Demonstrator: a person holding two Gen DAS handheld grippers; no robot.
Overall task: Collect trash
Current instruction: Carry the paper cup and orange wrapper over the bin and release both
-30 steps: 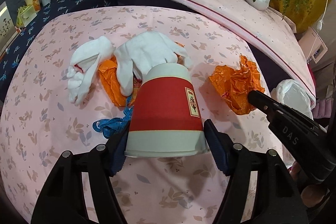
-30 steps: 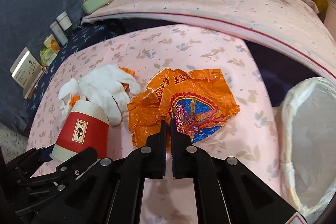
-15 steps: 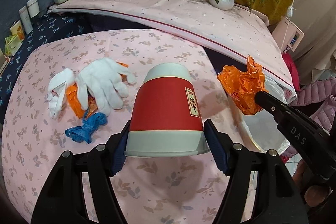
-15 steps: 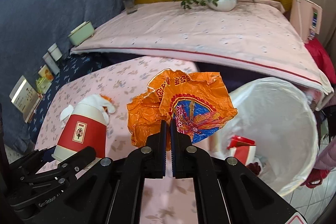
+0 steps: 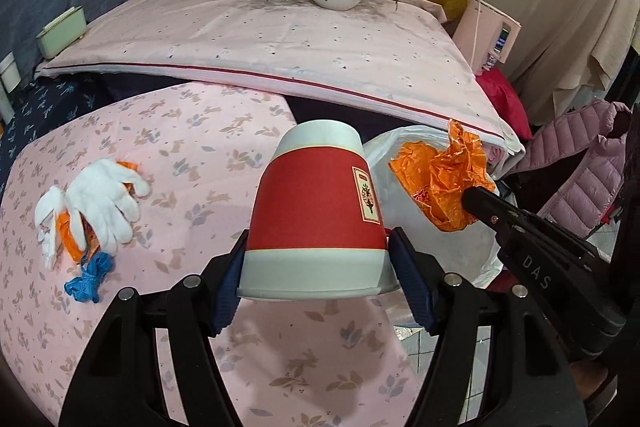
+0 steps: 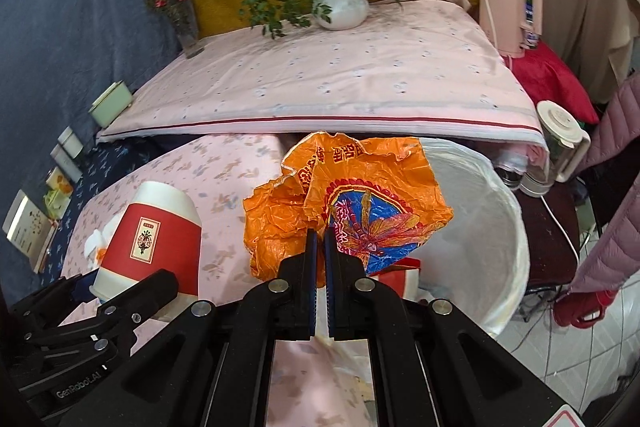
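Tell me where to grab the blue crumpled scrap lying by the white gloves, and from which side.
Take the blue crumpled scrap across its narrow middle, coming from above. It lies low and loose on the pink floral cloth, stretched diagonally, so jaws set across that line should close on the bunch. Its lower end is clear; its upper end sits against the white gloves.

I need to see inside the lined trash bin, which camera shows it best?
The right wrist view: the lined trash bin shows its open mouth there. The left wrist view shows only a strip of liner behind the red cup.
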